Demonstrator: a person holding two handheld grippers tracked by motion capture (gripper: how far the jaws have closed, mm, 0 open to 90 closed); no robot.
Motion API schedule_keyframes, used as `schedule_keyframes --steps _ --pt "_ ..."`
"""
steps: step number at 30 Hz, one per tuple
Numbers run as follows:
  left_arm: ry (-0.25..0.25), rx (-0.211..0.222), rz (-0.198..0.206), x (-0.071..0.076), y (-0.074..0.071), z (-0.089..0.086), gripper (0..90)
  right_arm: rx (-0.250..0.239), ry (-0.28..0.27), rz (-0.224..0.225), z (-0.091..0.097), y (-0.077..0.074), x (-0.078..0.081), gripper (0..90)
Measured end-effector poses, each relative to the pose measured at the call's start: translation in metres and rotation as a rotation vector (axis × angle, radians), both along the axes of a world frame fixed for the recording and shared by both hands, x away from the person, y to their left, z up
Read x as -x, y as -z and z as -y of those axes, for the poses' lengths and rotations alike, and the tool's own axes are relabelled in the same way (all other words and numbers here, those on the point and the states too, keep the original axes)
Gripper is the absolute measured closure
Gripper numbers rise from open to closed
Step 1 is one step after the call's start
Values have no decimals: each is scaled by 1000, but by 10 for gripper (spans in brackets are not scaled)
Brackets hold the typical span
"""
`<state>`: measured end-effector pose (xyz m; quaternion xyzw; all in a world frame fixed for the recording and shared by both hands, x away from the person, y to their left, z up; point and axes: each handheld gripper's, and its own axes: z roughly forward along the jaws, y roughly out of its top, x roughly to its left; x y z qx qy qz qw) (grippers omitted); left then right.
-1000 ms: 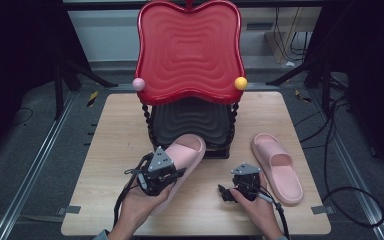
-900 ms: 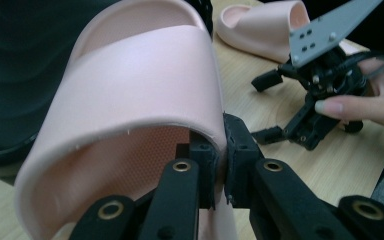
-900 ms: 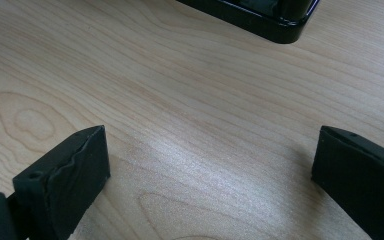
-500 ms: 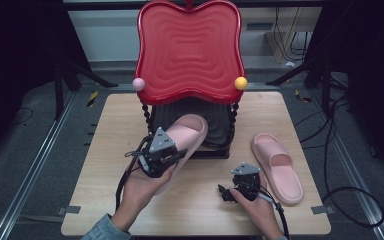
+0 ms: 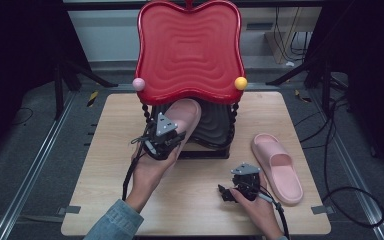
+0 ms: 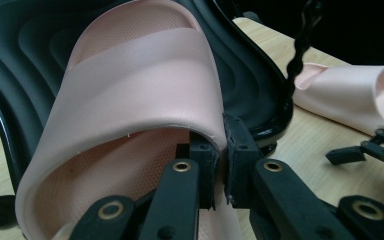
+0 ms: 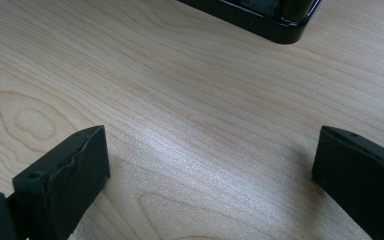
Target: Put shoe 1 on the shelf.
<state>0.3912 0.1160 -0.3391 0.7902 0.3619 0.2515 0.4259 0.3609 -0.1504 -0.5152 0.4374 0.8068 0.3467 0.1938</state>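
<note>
- Since the earlier high-view pics, our left gripper (image 5: 164, 142) has carried the held slipper (image 5: 180, 120) up and fwd, off the table (image 5: 105, 165), so its toe now sits over the black lower tray (image 5: 215, 127) of the 2-tier stand, under the red top tray (image 5: 190, 50).
- Right gripper (image 5: 228, 192) hasn't shifted; 2nd slipper (image 5: 277, 167) lies in the same spot at the table's right.
- Left tongs: pinched together on the slipper's side wall (image 6: 215, 125), near the strap edge, as the left gripper view shows; grip looks firm.
- Right tongs: wide apart, nothing between them, bare wood below (image 7: 205, 130), w/ a corner of the stand's base (image 7: 260, 20) just ahead.
- Key relation, as we judge it: held slipper's long axis runs from the tongs fwd and a bit right, toe-first into the black tray; heel end nearest our left hand (image 5: 150, 172). So the coming move looks like a push along that axis, then lower and let go.
- Watch the twisted post (image 6: 300, 45) at the tray's front right corner; slipper passes to its left w/ little room.
- 2nd slipper: long axis roughly front-to-back, just right of the right gripper, well apart from the left one → right hand is the nearer for it.
</note>
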Motion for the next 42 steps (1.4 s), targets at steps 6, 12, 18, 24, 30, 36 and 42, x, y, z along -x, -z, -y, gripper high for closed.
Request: schedule_keyframes --steps 6,12,18,24,30,36,42 --pt "-13 -3 7 -4 4 4 844 1 -4 1 0 0 0 21" --pt "-41 -7 16 -16 11 9 844 -2 -6 -2 0 0 0 21" --pt "-83 -12 30 -26 17 12 844 -2 -10 1 0 0 -1 21" --pt "-121 0 31 -34 21 13 844 -1 -11 -1 0 0 -1 21" --pt "-139 -10 27 -40 24 17 843 -1 -12 -1 0 0 -1 21" --pt "-130 -22 -1 -44 27 21 835 -3 -11 -2 0 0 -1 21" --pt "-122 -18 -42 -46 25 21 816 -2 -12 -2 0 0 -1 21"
